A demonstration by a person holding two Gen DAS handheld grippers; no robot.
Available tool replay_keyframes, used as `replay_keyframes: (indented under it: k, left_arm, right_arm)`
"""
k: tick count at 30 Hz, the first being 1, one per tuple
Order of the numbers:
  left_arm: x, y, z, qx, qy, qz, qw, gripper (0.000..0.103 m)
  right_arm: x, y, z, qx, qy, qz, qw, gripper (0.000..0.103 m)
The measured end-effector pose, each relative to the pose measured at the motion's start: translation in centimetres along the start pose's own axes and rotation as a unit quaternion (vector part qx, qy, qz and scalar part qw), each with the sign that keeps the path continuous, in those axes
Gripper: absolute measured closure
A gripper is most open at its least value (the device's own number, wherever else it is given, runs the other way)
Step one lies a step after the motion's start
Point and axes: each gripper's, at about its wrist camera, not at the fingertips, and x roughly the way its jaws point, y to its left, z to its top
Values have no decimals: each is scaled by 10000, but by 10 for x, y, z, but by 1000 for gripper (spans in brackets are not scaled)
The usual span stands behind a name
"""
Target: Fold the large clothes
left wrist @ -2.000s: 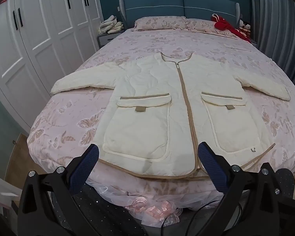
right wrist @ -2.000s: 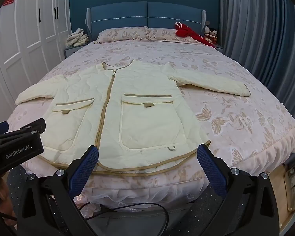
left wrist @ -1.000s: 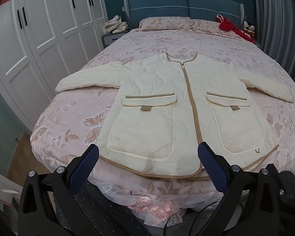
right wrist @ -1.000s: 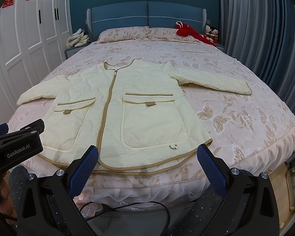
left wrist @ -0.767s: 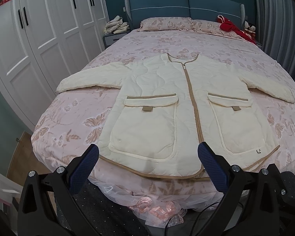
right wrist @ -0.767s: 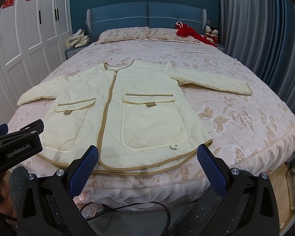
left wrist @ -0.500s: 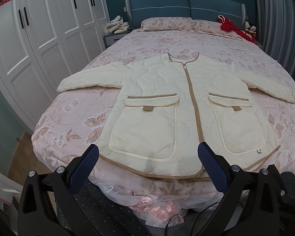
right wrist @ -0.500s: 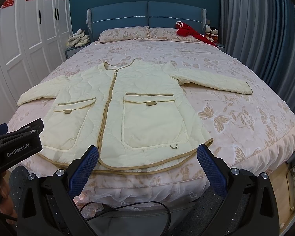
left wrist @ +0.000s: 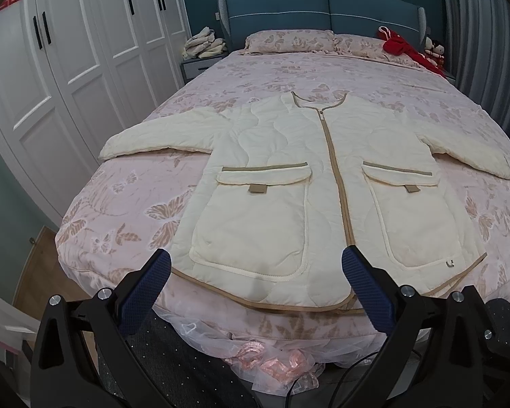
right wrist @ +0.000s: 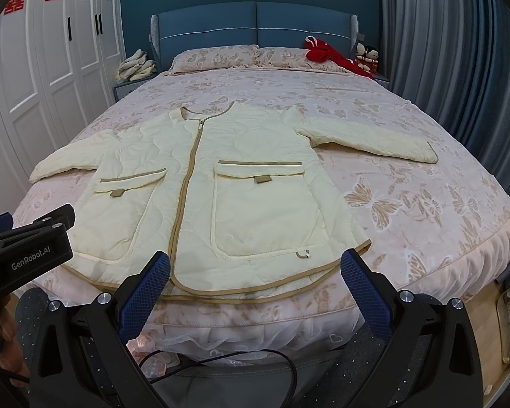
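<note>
1. Cream quilted jacket [left wrist: 289, 176] lies flat, front up, on the pink floral bed [left wrist: 125, 204]. Zipped shut, both sleeves spread out to the sides, hem at the foot edge nearest the cameras.
2. Left gripper [left wrist: 255, 272]: jaws spread wide, nothing between them. It hovers off the foot of the bed, just short of the hem, not touching fabric.
3. Right gripper [right wrist: 255, 272]: same state, wide open and empty, short of the hem on the other half of the jacket.
4. In the right wrist view the left gripper's body shows at the left edge, beside the jacket's lower corner.
5. Two flap pockets with tan trim, one on each side of the zip [right wrist: 187, 183].
6. Background: red garment [right wrist: 329, 55] on the pillows, white wardrobe [left wrist: 68, 68] on the left, grey curtain [right wrist: 459, 51] on the right.
</note>
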Motion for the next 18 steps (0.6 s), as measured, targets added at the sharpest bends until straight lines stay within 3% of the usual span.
replay_keyframes:
  k: [18]
  left_arm:
    - [2,1,0,-3,8,12,10000,5]
  right_arm:
    - [2,4,0,4,38,5,10000,5]
